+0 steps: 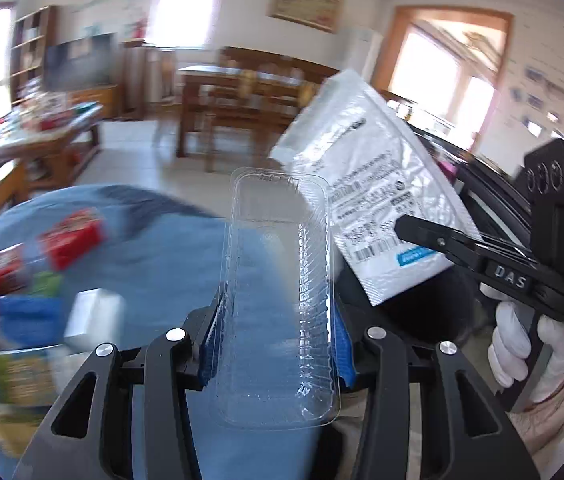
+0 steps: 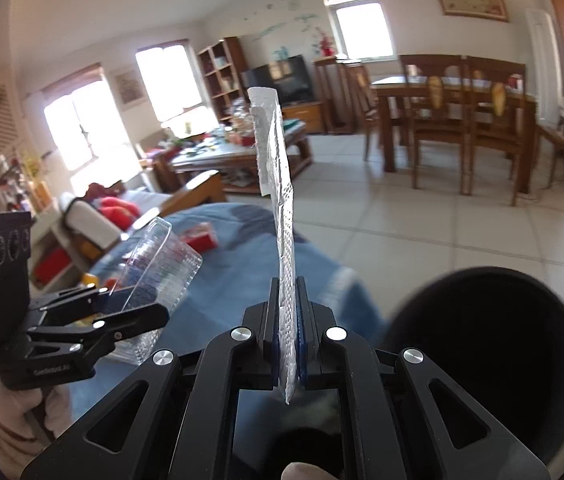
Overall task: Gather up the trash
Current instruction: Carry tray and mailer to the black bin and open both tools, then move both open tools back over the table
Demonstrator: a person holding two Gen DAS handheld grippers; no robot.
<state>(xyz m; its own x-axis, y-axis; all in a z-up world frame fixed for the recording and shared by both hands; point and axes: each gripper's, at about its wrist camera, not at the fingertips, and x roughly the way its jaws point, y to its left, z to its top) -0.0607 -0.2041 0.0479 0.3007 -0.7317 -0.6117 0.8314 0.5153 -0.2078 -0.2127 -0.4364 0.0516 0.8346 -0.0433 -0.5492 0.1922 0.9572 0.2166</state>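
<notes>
Left gripper [image 1: 278, 316]: your fingers clamp the clear plastic tray [image 1: 278, 280].
Right gripper [image 2: 288, 320]: your fingers pinch the white mailer pouch [image 2: 282, 216] tight.

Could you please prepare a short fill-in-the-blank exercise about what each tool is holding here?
1. The left tool grips a clear plastic ____.
2. The right tool is shut on a white padded ____.
3. The table cloth is ____ in colour.
4. The bin beside the right tool is ____.

Missing words: tray; mailer; blue; black

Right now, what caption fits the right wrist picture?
Hand-held gripper pinching a white pouch near the black bin.
</notes>
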